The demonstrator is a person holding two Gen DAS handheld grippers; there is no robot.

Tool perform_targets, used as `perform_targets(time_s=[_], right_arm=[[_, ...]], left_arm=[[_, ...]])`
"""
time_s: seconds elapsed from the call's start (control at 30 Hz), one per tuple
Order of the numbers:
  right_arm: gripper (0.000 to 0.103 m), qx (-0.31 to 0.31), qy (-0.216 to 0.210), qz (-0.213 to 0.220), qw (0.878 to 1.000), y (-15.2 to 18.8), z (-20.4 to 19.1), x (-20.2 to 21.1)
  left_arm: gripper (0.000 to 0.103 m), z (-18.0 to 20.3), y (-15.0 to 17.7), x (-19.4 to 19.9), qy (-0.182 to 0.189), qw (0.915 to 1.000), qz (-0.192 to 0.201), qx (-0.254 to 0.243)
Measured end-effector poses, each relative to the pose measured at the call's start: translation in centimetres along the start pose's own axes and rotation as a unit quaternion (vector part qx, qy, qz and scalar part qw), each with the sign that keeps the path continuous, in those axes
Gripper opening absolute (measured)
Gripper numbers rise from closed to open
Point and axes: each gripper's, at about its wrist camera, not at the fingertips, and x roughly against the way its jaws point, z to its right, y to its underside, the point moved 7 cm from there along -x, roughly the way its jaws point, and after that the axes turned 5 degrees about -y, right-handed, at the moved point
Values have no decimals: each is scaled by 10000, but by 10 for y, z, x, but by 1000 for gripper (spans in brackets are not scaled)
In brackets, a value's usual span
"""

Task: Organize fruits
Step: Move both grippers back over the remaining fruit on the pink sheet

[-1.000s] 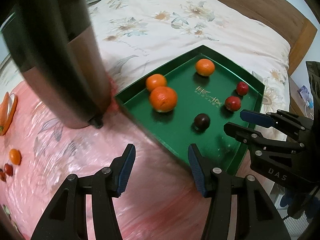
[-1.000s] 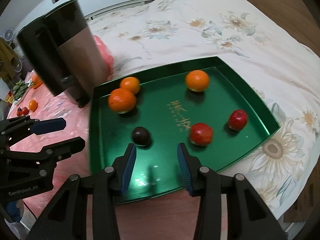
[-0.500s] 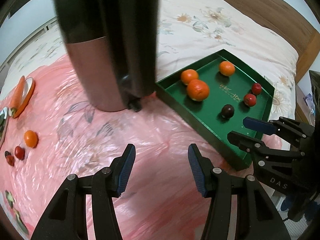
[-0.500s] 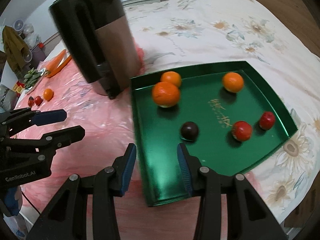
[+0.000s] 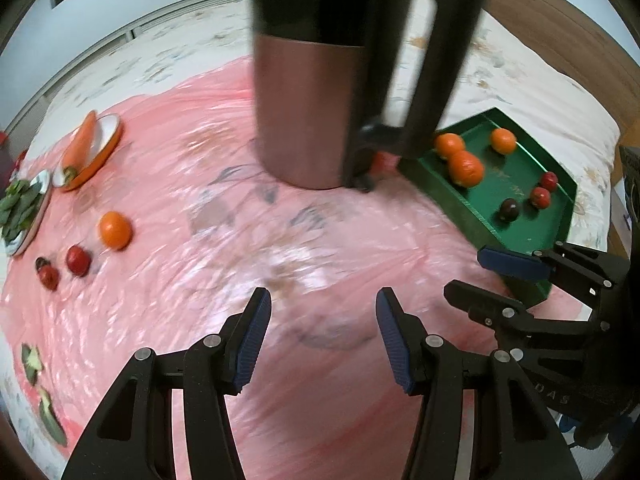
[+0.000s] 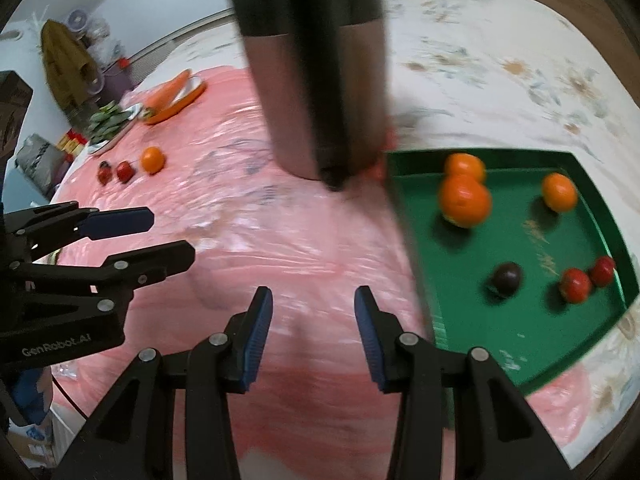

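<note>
A green tray on the right holds three oranges, two red fruits and a dark plum. A loose orange and small red fruits lie on the pink sheet at the left. My left gripper is open and empty above the pink sheet; it also shows in the right wrist view. My right gripper is open and empty beside the tray's left edge; it also shows in the left wrist view.
A tall black and copper jug stands between the tray and the loose fruit. A plate with a carrot and a plate of green leaves sit at the far left. Green slices lie at the lower left.
Both grippers have swung left and back from the tray. The tray now sits at the right and the loose fruit on the pink sheet has come into view. Both stay open.
</note>
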Motion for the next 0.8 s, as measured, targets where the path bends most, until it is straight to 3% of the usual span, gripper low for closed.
perform_targets(time_s=[0.4,0.8], right_arm=[[77,637,-666,-127,9957,-28,-102,-45],[77,1321,-1335,-214,9820,-58,-203,-93]], left_arm=[[49,-116,43,5,-484,9950,-116,870],[49,-233,62,6,-1036,9759,-32,1919]])
